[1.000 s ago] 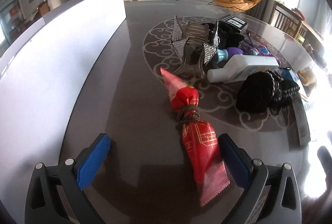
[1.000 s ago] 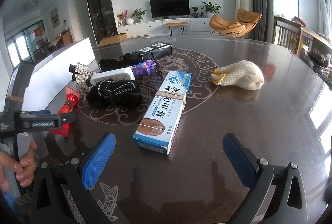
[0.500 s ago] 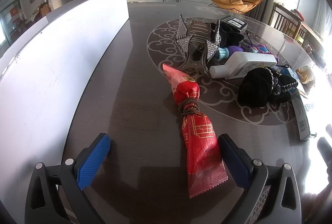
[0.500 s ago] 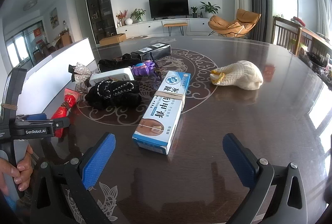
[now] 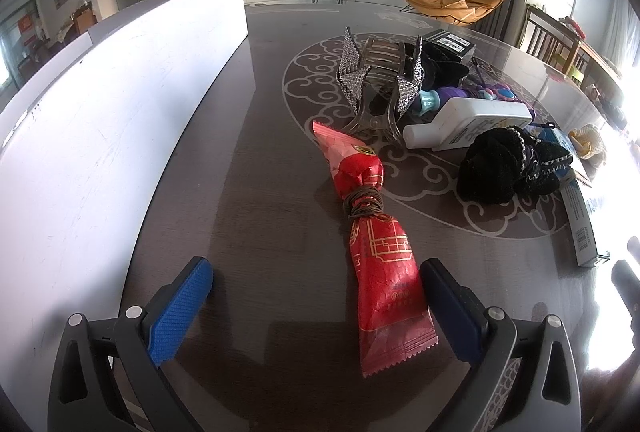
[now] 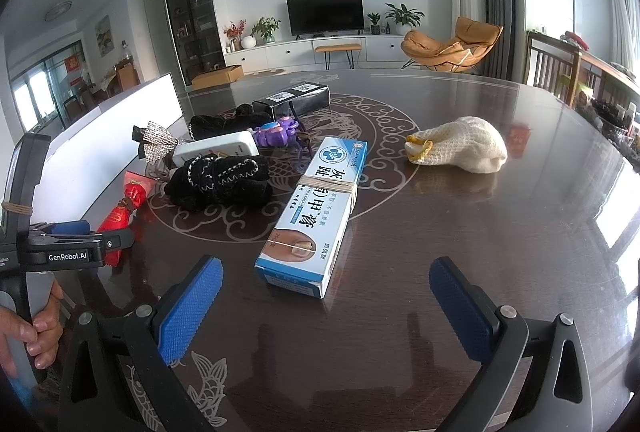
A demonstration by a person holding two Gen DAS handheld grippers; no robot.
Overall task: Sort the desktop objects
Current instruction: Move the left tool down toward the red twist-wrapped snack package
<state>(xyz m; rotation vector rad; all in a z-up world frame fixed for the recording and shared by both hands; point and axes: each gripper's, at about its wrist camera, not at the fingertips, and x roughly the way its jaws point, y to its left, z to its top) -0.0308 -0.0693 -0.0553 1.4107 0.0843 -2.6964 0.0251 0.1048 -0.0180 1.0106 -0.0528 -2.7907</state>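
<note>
A red snack packet [image 5: 374, 228] tied with a brown band lies on the dark table, its near end between the fingers of my open left gripper [image 5: 316, 284], close to the right finger. The packet [image 6: 120, 210] also shows at the left of the right wrist view, by the left gripper [image 6: 76, 236]. My right gripper [image 6: 326, 282] is open, just short of a blue-and-white ointment box [image 6: 316, 212]. Beyond lie a black velvet pouch [image 5: 508, 168], a white bottle [image 5: 468, 122], a rhinestone hair claw [image 5: 378, 80], a purple toy [image 6: 276, 132] and a cream knitted pouch [image 6: 460, 146].
A long white box wall [image 5: 112, 120] runs along the table's left side. A black carton [image 6: 292, 100] lies at the back of the pile. A hand [image 6: 28, 328] holds the left gripper's handle. Chairs stand beyond the far right edge.
My left gripper has moved forward and slightly right, so the red packet's near end now lies between its fingers. The right gripper has barely moved.
</note>
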